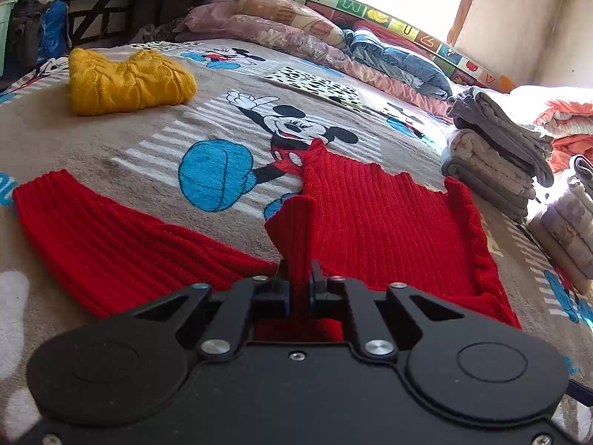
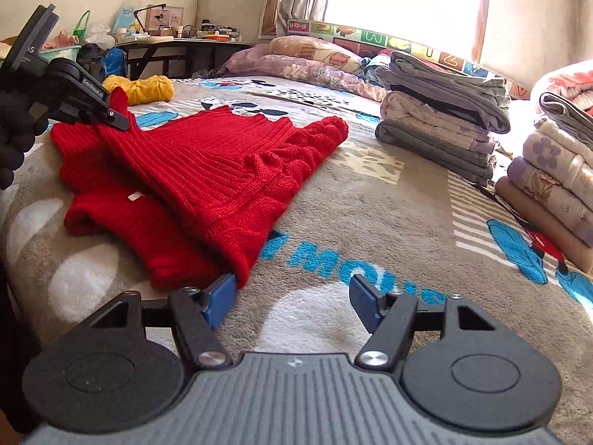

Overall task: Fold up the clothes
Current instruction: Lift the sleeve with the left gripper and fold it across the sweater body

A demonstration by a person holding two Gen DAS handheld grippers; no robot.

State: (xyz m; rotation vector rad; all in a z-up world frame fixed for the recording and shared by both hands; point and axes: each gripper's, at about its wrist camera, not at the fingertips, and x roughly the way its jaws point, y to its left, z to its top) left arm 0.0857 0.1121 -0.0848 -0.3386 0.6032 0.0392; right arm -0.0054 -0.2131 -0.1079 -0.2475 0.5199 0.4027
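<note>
- Black housing of the left gripper [image 1: 299, 278] fills the bottom of its own view; its fingers are pressed together on a raised fold of the red sweater [image 1: 370, 222], pinching it
- From the right wrist view the same left gripper [image 2: 118, 118] shows at the far left, clamped on the sweater's upper corner and lifting it off the bed [image 2: 370, 193]
- Right gripper [image 2: 292, 302] has its blue-padded fingers [image 2: 222, 296] spread wide, holding nothing; the left pad sits just beside the sweater's near hem, and whether it touches cannot be told
- Red sweater lies on the cartoon-mouse blanket [image 1: 148, 137], one sleeve stretched out to the left, body partly doubled over itself
- Yellow sweater [image 1: 126, 81] sits folded further up the bed, well apart from the red one
- Stacks of folded bedding [image 2: 444, 118] stand along the right side, the nearer stack cut off by the frame edge
- Green bin [image 2: 63, 51] by the far bench [image 2: 185, 41]; its contents are too small to make out
- Gloved hand [image 2: 15, 137] behind the left gripper is mostly cropped
</note>
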